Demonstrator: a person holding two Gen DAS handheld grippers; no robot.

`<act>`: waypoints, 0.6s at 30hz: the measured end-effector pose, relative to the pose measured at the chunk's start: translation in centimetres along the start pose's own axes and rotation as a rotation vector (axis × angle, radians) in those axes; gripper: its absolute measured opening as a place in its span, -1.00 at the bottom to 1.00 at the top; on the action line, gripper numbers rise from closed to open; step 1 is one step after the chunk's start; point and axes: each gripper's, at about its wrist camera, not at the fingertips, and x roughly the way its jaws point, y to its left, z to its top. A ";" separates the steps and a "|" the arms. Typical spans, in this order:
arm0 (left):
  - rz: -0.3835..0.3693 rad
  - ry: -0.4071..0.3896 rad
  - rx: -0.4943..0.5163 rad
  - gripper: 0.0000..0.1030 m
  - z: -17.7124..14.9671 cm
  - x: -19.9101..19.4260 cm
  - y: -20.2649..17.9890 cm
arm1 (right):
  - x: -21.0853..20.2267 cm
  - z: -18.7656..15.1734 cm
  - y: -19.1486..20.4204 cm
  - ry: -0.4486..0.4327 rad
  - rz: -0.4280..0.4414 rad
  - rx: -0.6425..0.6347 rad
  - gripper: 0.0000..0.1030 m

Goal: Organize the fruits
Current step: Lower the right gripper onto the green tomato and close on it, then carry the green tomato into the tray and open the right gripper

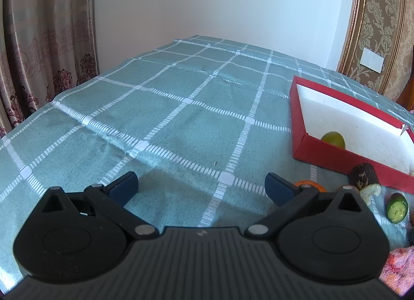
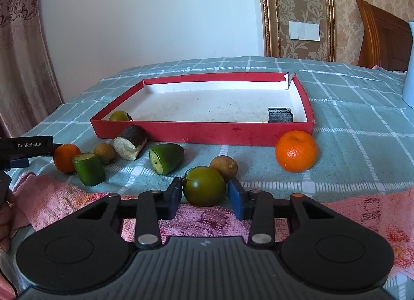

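Observation:
My right gripper point(image 2: 205, 194) is shut on a green tomato point(image 2: 204, 187), with a blue pad against each side, at the edge of a pink towel point(image 2: 64, 196). Behind it lies a red tray point(image 2: 201, 133) with a second green tomato point(image 2: 119, 115) and a dark block point(image 2: 280, 115) inside. In front of the tray lie a large orange point(image 2: 296, 151), a small orange point(image 2: 66, 156), two green cut pieces point(image 2: 165, 157), two brown fruits point(image 2: 223, 168) and a dark-skinned piece point(image 2: 130, 142). My left gripper point(image 1: 201, 186) is open over bare tablecloth, left of the tray point(image 1: 336, 157).
The checked teal tablecloth point(image 1: 181, 108) covers the table up to a white wall. A curtain point(image 1: 38, 54) hangs at the left. A white vessel point(image 2: 408, 80) stands at the right edge, a wooden chair point(image 2: 383, 38) behind it. A person's hand point(image 2: 5, 222) shows at the left edge.

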 end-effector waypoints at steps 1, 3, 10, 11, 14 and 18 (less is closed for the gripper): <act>0.000 0.000 0.000 1.00 0.0 0.0 0.0 | 0.0 0.0 0.0 -0.002 -0.003 -0.002 -0.33; -0.001 0.000 -0.001 1.00 0.0 0.0 0.0 | -0.1 0.0 0.2 -0.008 -0.006 -0.002 -0.34; -0.001 -0.001 -0.001 1.00 0.0 0.0 0.0 | -2.1 0.2 0.4 -0.060 0.007 -0.005 -0.34; -0.001 -0.001 -0.001 1.00 0.0 0.0 0.0 | -2.4 0.3 0.4 -0.074 0.009 -0.007 -0.34; 0.000 0.000 -0.001 1.00 0.0 0.0 0.0 | -3.3 1.0 0.4 -0.110 0.014 -0.021 -0.34; 0.000 -0.001 -0.001 1.00 0.0 0.0 0.0 | -3.4 2.8 0.0 -0.156 -0.003 -0.038 -0.34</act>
